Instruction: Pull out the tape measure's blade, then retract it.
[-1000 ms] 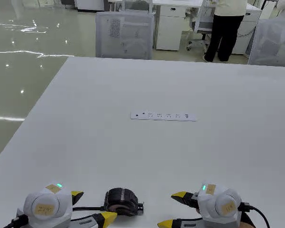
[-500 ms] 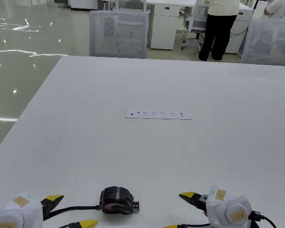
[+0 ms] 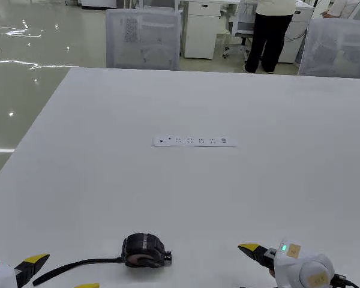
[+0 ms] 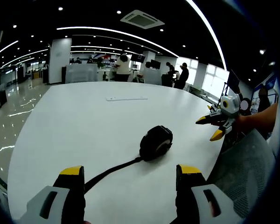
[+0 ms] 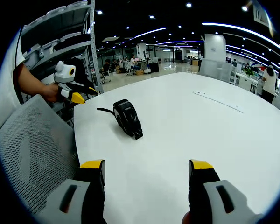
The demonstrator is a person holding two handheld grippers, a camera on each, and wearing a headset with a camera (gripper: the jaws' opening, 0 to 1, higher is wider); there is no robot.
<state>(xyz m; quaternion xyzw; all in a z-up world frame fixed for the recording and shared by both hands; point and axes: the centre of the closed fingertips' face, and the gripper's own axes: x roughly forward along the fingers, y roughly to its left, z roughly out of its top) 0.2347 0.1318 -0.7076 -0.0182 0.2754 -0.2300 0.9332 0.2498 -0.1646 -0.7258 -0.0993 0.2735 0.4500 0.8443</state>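
A black tape measure [image 3: 145,251] lies on the white table [image 3: 186,192] near its front edge, its blade retracted and a black wrist strap [image 3: 78,265] trailing to the left. My left gripper [image 3: 61,273] is open at the bottom left, apart from the strap end. In the left gripper view the tape measure [image 4: 155,142] sits ahead of the open left gripper [image 4: 130,170]. My right gripper [image 3: 240,267] is open to the right of the case, nothing in it. The right gripper view has the tape measure [image 5: 127,116] well ahead of the open right gripper [image 5: 147,164].
A white power strip [image 3: 194,141] lies flat mid-table. Two grey mesh chairs [image 3: 143,39] stand at the far edge, and a person [image 3: 270,30] stands beyond them by white cabinets. A grey mesh surface [image 5: 32,140] lies off the table's front edge.
The left gripper has drawn back left and down, away from the tape measure. The right gripper has shifted slightly right. The tape measure has not moved; the head camera tilted a little.
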